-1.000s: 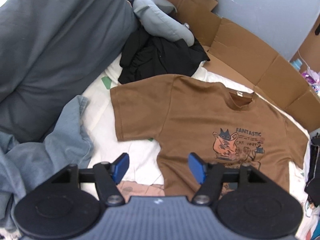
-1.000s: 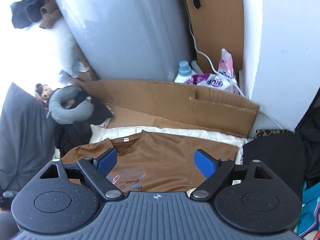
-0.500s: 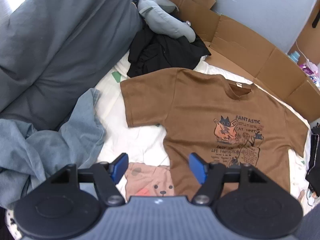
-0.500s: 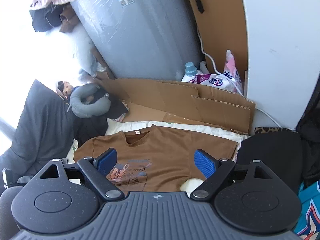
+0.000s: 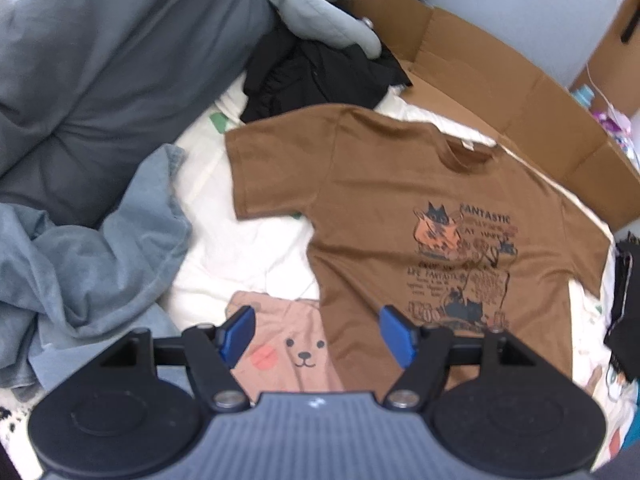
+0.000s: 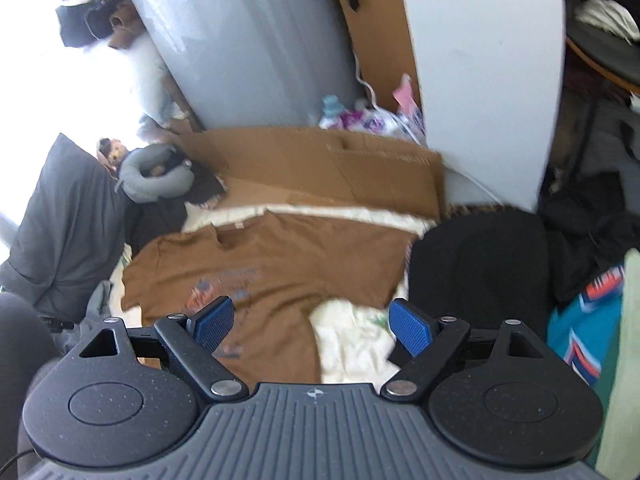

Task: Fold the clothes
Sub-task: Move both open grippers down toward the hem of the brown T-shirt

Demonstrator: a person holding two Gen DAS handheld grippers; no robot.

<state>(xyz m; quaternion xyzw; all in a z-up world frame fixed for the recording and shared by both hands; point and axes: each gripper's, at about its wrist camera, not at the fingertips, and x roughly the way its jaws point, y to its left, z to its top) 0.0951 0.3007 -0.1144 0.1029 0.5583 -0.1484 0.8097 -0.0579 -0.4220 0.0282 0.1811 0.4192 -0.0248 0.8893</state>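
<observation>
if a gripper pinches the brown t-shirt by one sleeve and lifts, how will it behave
The brown t-shirt lies flat and thin on the sheet, so it will probably hang limp and bunch. It looks light. Its soft knit likely drags rather than slides, pulling wrinkles into the print.

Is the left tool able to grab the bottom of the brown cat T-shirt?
Probably yes. The left tool is open and holds nothing, and the brown cat T-shirt lies flat just ahead of it with nothing on top.
</observation>
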